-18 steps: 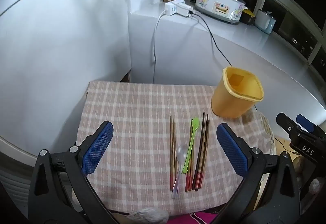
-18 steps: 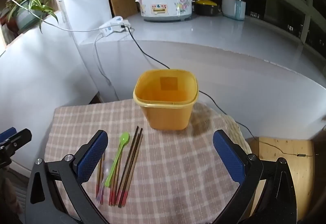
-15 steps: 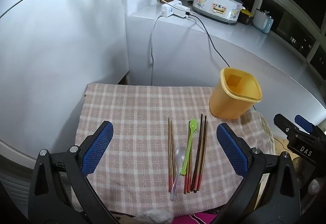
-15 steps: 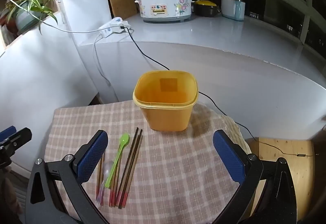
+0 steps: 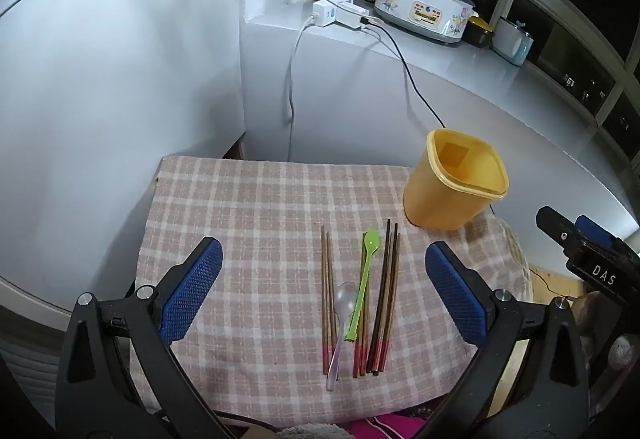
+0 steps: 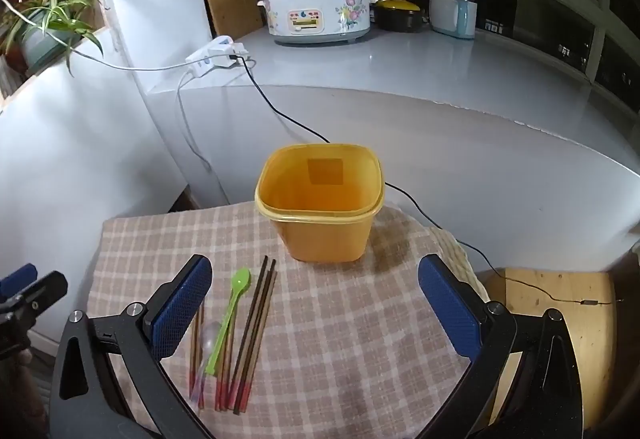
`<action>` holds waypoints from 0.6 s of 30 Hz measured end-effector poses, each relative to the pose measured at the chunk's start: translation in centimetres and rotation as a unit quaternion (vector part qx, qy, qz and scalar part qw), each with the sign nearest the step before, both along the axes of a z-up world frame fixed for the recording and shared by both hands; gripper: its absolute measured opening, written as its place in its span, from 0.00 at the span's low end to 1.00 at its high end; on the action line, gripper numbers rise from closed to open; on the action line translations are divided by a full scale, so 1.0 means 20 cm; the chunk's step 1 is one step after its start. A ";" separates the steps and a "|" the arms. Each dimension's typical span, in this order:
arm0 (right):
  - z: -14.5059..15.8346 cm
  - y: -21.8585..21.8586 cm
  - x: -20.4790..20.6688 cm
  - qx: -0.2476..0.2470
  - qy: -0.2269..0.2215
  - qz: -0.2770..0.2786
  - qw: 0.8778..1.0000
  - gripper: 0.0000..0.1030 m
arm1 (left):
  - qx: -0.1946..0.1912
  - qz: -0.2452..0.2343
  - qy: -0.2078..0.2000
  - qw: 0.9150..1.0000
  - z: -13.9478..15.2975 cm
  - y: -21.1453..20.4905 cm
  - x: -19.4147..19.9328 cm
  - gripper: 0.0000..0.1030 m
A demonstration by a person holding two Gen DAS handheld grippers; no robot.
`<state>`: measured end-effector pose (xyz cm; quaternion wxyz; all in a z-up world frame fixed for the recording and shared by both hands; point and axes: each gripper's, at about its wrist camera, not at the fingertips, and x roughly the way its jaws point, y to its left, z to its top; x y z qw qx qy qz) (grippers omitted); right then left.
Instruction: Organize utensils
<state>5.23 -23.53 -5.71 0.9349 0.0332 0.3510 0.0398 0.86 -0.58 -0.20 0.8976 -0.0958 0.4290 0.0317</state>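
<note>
Several brown chopsticks with red ends (image 5: 384, 295) (image 6: 252, 335), a green plastic spoon (image 5: 363, 281) (image 6: 230, 315) and a clear plastic spoon (image 5: 340, 323) (image 6: 206, 351) lie side by side on a checked cloth (image 5: 260, 223) (image 6: 352, 339). An empty yellow tub (image 5: 454, 185) (image 6: 322, 207) stands upright at the cloth's far right. My left gripper (image 5: 324, 279) is open and empty, hovering above the utensils. My right gripper (image 6: 316, 303) is open and empty, above the cloth in front of the tub.
A white counter (image 6: 440, 79) behind the cloth carries a flowered rice cooker (image 6: 318, 13), a power strip (image 6: 212, 53) with cables, a yellow pot and a kettle. A white wall (image 5: 100, 99) rises left. A potted plant (image 6: 44, 19) sits on a ledge.
Both grippers have drawn slightly up and back, so the cloth and utensils sit a little further away in view. Nothing on the cloth has moved.
</note>
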 end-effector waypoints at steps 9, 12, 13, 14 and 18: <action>-0.02 0.02 -0.02 0.002 0.008 0.014 1.000 0.99 | -0.010 0.011 0.000 1.000 -0.02 0.04 -0.03 1.00; -0.01 0.02 -0.02 0.003 0.008 0.014 1.000 0.99 | -0.010 0.009 -0.004 1.000 0.00 0.03 -0.03 1.00; -0.01 0.02 -0.02 0.003 0.007 0.014 1.000 0.99 | -0.009 0.008 -0.006 1.000 0.00 0.03 -0.03 1.00; -0.01 0.02 -0.02 0.004 0.005 0.013 1.000 0.99 | -0.008 0.007 -0.006 1.000 0.01 0.03 -0.02 1.00; 0.01 0.02 -0.01 0.006 0.002 0.011 1.000 0.99 | -0.010 0.008 -0.009 1.000 0.02 0.03 -0.01 1.00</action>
